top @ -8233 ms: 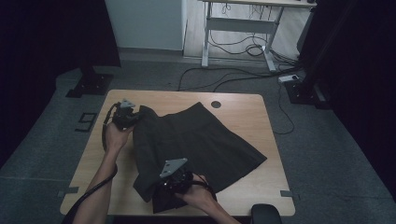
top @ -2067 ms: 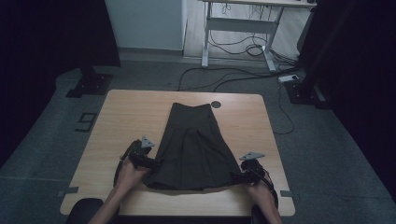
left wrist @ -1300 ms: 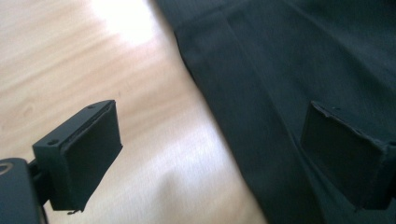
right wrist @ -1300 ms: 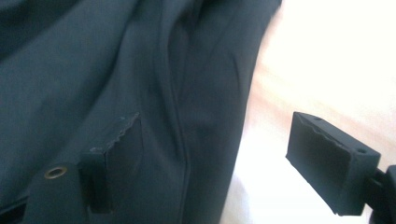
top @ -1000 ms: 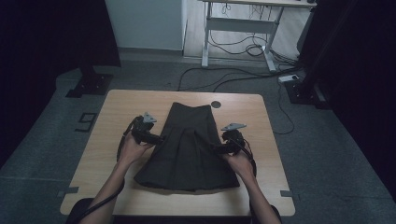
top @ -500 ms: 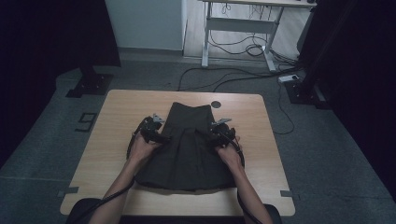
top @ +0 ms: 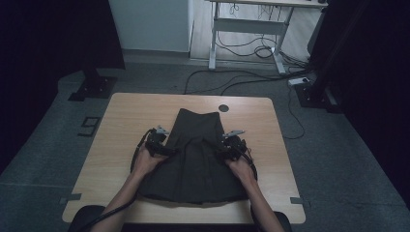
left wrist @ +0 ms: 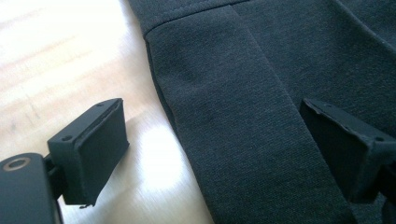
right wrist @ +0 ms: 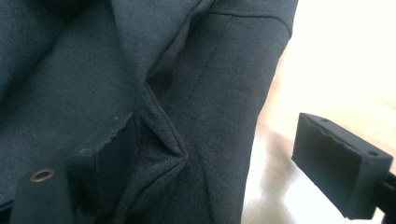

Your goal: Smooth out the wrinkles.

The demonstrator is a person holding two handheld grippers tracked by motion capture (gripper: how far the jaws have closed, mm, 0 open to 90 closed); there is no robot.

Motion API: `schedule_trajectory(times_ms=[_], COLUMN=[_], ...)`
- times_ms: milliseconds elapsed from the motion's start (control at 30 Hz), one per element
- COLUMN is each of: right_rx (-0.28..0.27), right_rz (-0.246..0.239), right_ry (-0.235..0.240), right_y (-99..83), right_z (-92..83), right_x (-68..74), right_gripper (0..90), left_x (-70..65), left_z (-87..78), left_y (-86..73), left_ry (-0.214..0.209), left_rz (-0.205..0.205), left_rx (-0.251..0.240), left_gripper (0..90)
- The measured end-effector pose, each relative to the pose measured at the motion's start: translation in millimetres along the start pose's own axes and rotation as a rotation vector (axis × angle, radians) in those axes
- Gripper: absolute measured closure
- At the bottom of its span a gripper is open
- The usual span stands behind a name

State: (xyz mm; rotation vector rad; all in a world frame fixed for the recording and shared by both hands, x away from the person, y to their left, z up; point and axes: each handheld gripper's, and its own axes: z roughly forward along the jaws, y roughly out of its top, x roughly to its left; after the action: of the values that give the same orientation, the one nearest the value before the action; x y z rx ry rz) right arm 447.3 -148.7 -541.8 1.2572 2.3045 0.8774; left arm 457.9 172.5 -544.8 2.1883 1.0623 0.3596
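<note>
As the dark skirt (top: pixel 198 154) lies spread flat on the counter (top: pixel 125 116), the work in hand appears to be folding it.
Left claw (top: pixel 162 149): jaws wide apart, straddling the skirt's side edge (left wrist: pixel 187 135), one jaw on bare wood, one over cloth; nothing gripped; they have just been closing slightly.
Right claw (top: pixel 227 147): jaws wide, straddling the opposite edge (right wrist: pixel 243 140) beside a pleat; nothing gripped.
Done: skirt laid out, waistband beyond both claws.
Left: pinching both edges; no fold made yet.
</note>
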Motion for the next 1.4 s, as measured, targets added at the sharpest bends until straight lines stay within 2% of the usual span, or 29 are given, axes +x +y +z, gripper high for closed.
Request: schedule_trajectory(times_ms=[200, 233, 267, 400, 567, 667, 733, 800, 833, 867, 900, 1000, 1167, 1300, 1400], right_rx=[-0.004, -0.004, 0.002, 0.003, 0.007, 0.009, 0.021, 0.031, 0.031, 0.014, 0.014, -0.008, -0.029, -0.041, -0.048], right_rz=[-0.023, -0.023, -0.034, -0.05, -0.065, -0.059, -0.067, -0.092, -0.092, -0.099, -0.099, -0.08, -0.059, -0.037, -0.021], right_ry=[0.034, 0.034, 0.046, 0.056, 0.076, 0.092, 0.097, 0.091, 0.091, 0.1, 0.1, 0.112, 0.125, 0.142, 0.13], right_y=[-19.5, -19.5, -26.7, -37.0, -50.8, -56.0, -54.1, -49.8, -49.8, -44.0, -44.0, -31.0, -9.5, 8.9, 21.5], right_z=[-17.3, -17.3, -24.6, -34.7, -47.7, -52.2, -52.6, -53.6, -53.6, -56.0, -56.0, -57.9, -54.8, -46.9, -42.0], right_x=[13.7, 13.7, 20.2, 29.8, 40.2, 42.7, 42.2, 42.8, 42.8, 43.1, 43.1, 40.5, 33.6, 25.9, 20.8], right_gripper=[14.1, 14.1, 14.0, 14.0, 14.0, 14.0, 13.9, 14.0, 14.0, 13.9, 13.9, 13.8, 13.6, 13.5, 13.5], left_x=[-21.2, -21.2, -24.2, -38.1, -56.8, -57.9, -55.1, -54.2, -52.6, -48.2, -48.2, -40.6, -28.0, -17.1, -9.4], left_z=[-18.6, -18.6, -21.5, -34.1, -48.2, -49.6, -49.1, -49.3, -50.9, -54.2, -54.2, -57.6, -57.1, -49.4, -42.9], left_y=[-21.3, -21.3, -24.7, -42.7, -58.2, -60.0, -55.3, -53.0, -48.5, -38.2, -38.2, -21.7, 5.3, 22.4, 30.0], left_ry=[-0.022, -0.022, -0.025, -0.039, -0.042, -0.051, -0.068, -0.067, -0.064, -0.068, -0.068, -0.076, -0.051, -0.039, -0.03], left_rz=[0.044, 0.044, 0.046, 0.032, 0.056, 0.049, 0.051, 0.053, 0.059, 0.055, 0.055, 0.043, 0.048, 0.043, 0.034], left_rx=[-0.005, -0.005, -0.004, -0.014, -0.008, -0.007, 0.005, 0.006, -0.002, -0.031, -0.031, -0.067, -0.097, -0.097, -0.095], left_gripper=[10.0, 10.1, 10.1, 10.0, 10.1, 10.1, 10.0, 9.8, 9.8, 9.8, 10.0, 11.7, 14.1, 14.3, 14.4])
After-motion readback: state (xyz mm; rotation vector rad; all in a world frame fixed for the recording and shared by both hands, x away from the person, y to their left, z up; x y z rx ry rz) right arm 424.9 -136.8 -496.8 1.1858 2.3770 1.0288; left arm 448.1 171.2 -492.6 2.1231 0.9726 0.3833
